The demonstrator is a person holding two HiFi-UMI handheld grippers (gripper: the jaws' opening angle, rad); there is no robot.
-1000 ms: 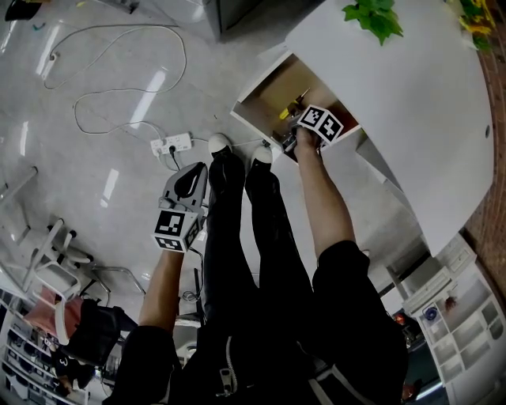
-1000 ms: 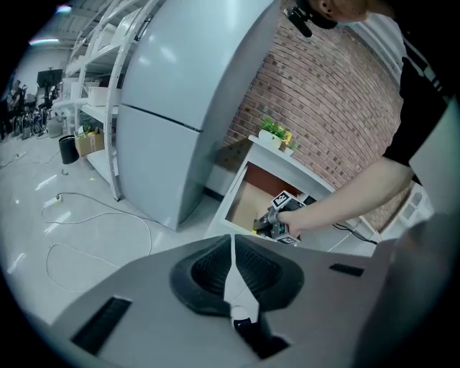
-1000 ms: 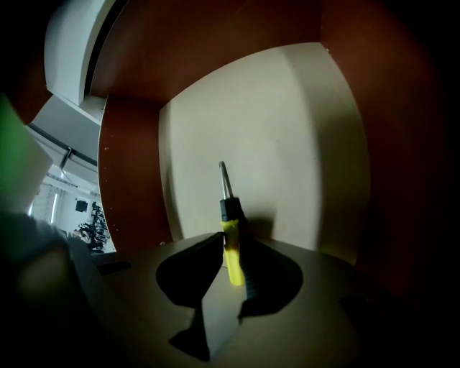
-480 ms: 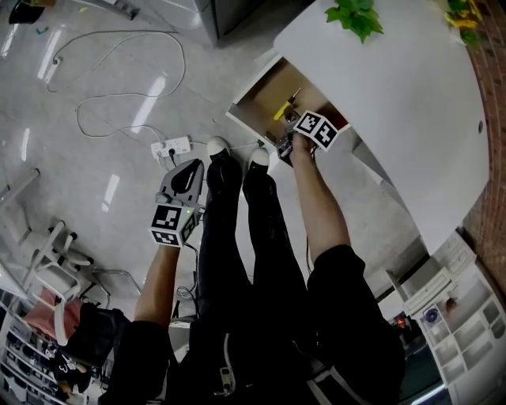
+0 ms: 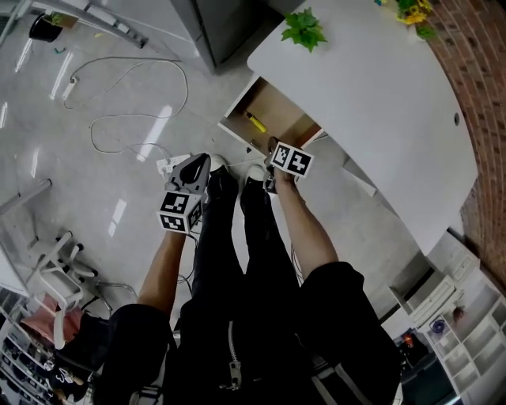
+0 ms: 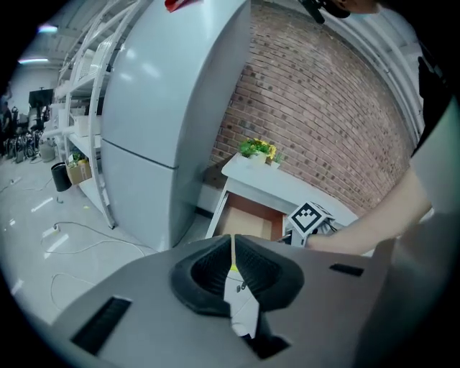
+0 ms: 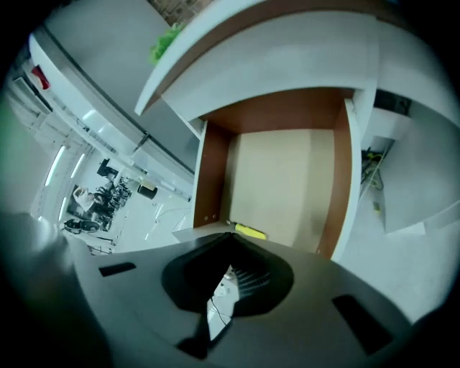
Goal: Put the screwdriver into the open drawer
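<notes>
Screwdriver (image 7: 250, 231) lies in drawer (image 7: 287, 180); left tongs (image 6: 231, 244), right tongs (image 7: 228, 241) clenched (both empty).

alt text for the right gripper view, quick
A yellow-handled screwdriver lies in the open drawer, at the lower left of its floor. Just below it, the right gripper is shut with nothing between its jaws.

One screwdriver (image 5: 254, 122), yellow-handled. One open drawer (image 5: 278, 107). Two grippers, the left gripper (image 6: 231, 246) and the right gripper (image 7: 229, 243); each bears one marker cube (image 5: 178, 212), two in all. One white surface (image 5: 371, 87) carries two plants: a green plant (image 5: 303, 28) at its edge over the drawer, and a yellow-flowered plant (image 5: 411, 8) at its edge by the brick wall. On the floor (image 5: 103, 182): one power strip (image 5: 172, 164) and two shoes (image 5: 217, 164).
</notes>
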